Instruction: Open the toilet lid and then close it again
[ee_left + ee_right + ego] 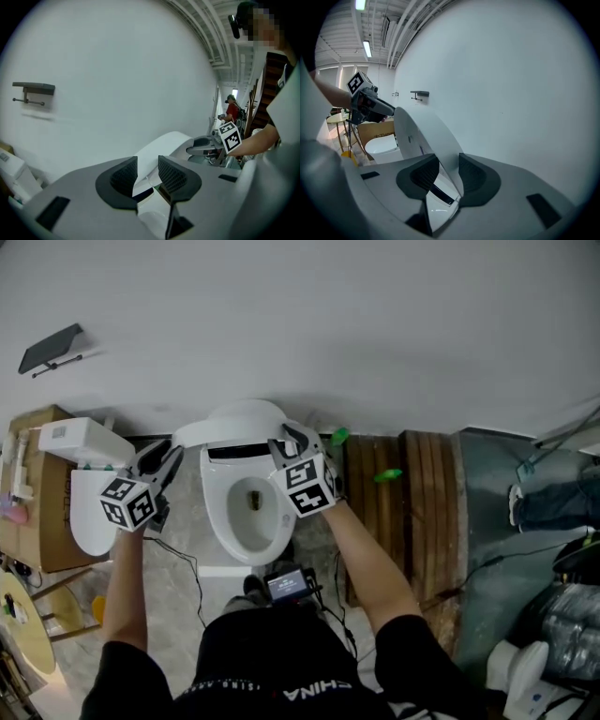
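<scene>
White plastic, the toilet lid [246,416] stands raised against the wall [328,324], its hinge end hidden behind the pads in both gripper views. The left gripper [172,454] and the right gripper [287,439] each straddle one side rim, jaws parted and not squeezing, forearms reaching forward.

A dark wall bracket [52,348] hangs at upper left. Below it, a separate white toilet [89,512] stands before a cardboard box [47,545]. Wooden planks [427,512] lie at right, a green scrap [387,475] on them.
</scene>
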Action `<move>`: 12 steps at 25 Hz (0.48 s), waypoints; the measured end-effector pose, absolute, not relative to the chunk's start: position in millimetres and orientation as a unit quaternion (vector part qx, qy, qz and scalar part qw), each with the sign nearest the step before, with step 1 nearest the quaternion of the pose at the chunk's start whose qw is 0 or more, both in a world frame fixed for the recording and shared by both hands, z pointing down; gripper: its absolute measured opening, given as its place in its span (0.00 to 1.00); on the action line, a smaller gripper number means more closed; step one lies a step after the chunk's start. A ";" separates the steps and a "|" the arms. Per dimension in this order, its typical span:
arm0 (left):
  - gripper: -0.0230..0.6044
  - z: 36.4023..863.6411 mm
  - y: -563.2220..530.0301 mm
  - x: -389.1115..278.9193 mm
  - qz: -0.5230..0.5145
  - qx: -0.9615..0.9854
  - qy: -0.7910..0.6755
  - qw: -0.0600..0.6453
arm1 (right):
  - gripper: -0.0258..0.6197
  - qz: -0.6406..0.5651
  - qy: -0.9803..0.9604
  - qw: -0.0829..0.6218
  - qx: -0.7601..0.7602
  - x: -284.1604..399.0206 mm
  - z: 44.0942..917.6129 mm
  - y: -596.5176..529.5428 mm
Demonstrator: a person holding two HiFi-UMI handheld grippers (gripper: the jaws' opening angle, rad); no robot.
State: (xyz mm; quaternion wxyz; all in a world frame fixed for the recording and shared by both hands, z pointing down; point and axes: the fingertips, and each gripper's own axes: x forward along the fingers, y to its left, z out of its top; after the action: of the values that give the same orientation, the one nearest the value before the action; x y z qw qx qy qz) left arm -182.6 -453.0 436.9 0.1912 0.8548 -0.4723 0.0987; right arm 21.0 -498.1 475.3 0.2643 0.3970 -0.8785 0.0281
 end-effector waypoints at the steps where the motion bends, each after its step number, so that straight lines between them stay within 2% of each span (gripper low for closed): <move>1: 0.23 439.8 -448.7 -180.7 0.101 0.858 -0.465 0.193 | 0.24 0.026 -0.877 0.266 0.400 21.9 477.0 -493.7; 12: 0.20 479.8 -370.3 -163.2 0.127 0.883 -0.403 0.204 | 0.24 0.023 -0.852 0.319 0.414 38.0 515.5 -412.7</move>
State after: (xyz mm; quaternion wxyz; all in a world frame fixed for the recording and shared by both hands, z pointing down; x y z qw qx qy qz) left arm -163.2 -370.3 479.8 0.2036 0.8830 -0.4034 0.1271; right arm 38.0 -412.7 515.5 0.3188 0.4136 -0.8525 0.0234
